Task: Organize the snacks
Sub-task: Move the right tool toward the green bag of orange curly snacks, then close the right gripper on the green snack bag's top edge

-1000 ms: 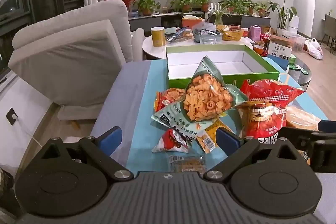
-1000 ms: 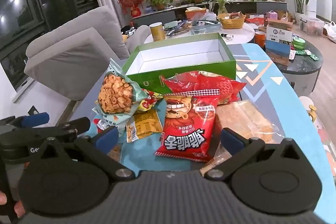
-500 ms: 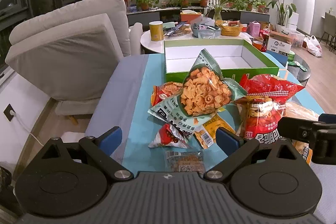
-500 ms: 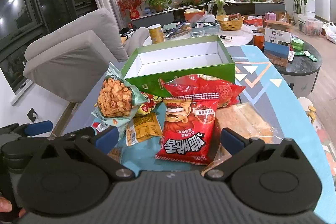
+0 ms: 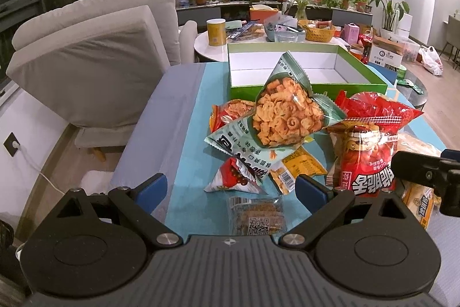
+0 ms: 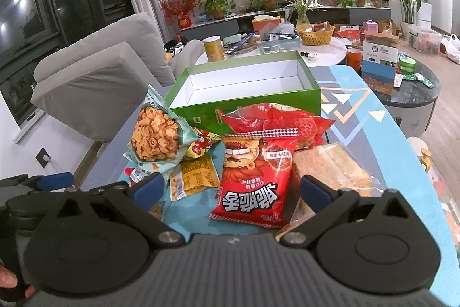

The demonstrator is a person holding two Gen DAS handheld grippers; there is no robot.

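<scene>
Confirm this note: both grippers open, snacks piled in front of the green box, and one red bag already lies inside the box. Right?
Not quite. The green box holds nothing: the right wrist view shows its bare white inside. The red bag lies on the table in front. Both grippers are open, as noted.

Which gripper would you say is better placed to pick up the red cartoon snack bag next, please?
Probably the right gripper: the red cartoon snack bag lies directly between its open jaws, whereas it sits off to the right of the left gripper.

Blue-topped table (image 5: 187, 117) with green box (image 5: 302, 88), heaped snack packets (image 5: 281, 120).
</scene>
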